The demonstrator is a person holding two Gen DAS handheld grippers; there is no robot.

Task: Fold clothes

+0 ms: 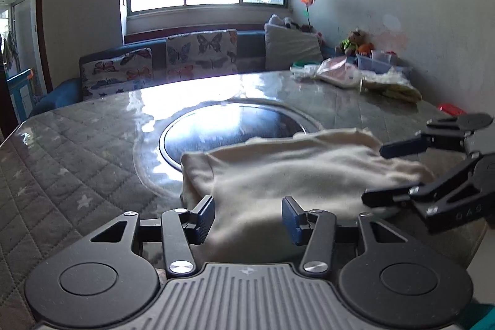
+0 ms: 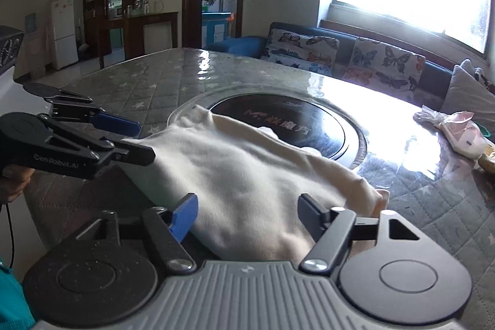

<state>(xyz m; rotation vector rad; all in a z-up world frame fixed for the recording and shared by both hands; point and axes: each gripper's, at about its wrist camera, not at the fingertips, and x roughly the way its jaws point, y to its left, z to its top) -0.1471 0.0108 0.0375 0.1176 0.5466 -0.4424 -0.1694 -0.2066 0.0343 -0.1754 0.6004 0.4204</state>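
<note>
reading "genrobot.ai" on left tool (image 2: 140,141), both tools released over cream garment (image 2: 247,175), right tool (image 2: 247,215)

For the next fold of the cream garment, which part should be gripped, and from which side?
Probably the cream garment is best taken at its near hem, where the edge hangs over the table rim and both hand-held grippers already straddle it: left hand-held gripper, right hand-held gripper. Come in from the near side, one finger under the overhanging cloth and one above. The far edge lies flat over the round black inset.
</note>
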